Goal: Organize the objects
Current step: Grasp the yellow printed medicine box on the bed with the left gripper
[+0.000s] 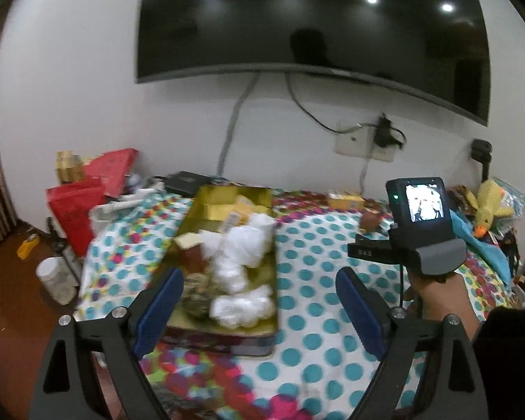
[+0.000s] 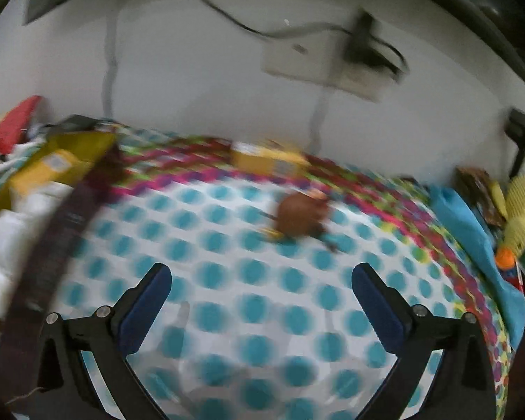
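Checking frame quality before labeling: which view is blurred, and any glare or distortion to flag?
Right wrist view: heavy motion blur, the brown object and the dotted cloth smear, only the right gripper stays sharp. Left wrist view: mostly sharp, mild blur near the tin; ceiling lights glare as spots on the dark TV. Both show fisheye bending and dark corners.

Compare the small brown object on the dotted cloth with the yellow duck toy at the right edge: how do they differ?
The brown object is dark, compact and alone on the dotted cloth; the duck toy is yellow, longer, with an orange beak, lying amid clutter. The brown object lies ahead of the open right claw; the duck is far right. Neither is held.
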The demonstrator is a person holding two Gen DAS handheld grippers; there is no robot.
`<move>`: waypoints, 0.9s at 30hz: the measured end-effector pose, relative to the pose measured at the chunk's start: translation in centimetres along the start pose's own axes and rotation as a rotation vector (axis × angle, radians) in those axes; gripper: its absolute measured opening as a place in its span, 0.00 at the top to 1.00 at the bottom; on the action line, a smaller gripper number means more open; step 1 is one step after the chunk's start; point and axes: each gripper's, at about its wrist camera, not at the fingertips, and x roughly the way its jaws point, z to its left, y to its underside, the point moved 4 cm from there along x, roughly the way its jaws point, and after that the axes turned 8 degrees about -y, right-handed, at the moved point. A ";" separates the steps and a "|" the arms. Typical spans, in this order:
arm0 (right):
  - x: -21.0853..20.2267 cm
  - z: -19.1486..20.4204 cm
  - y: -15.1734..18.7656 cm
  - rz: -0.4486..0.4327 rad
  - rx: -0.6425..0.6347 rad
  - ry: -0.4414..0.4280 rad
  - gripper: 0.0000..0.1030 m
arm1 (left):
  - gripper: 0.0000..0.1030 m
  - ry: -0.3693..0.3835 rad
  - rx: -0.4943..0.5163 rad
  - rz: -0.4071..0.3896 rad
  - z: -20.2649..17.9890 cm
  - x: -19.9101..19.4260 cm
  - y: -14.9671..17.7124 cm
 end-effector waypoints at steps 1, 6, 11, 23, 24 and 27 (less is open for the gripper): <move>0.5 -1.8 0.5 0.015 0.022 0.018 0.00 | 0.12 0.013 0.014 0.007 -0.8 0.7 -0.2; 1.3 -6.9 1.2 0.030 0.099 0.010 0.00 | 0.12 0.061 0.050 -0.011 -5.2 4.9 -2.9; 1.5 -9.3 1.9 0.056 0.146 -0.031 0.00 | 0.12 0.111 0.119 0.043 -11.3 11.5 -6.1; 2.5 -11.5 3.0 0.125 0.274 -0.088 0.00 | 0.12 0.009 0.170 0.197 -22.6 27.0 -9.6; 2.7 -11.6 3.0 0.130 0.279 -0.093 0.00 | 0.12 0.010 0.167 0.208 -23.7 28.3 -9.9; 2.5 -11.6 3.1 0.121 0.283 -0.106 0.00 | 0.12 0.002 0.202 0.265 -25.9 31.6 -10.0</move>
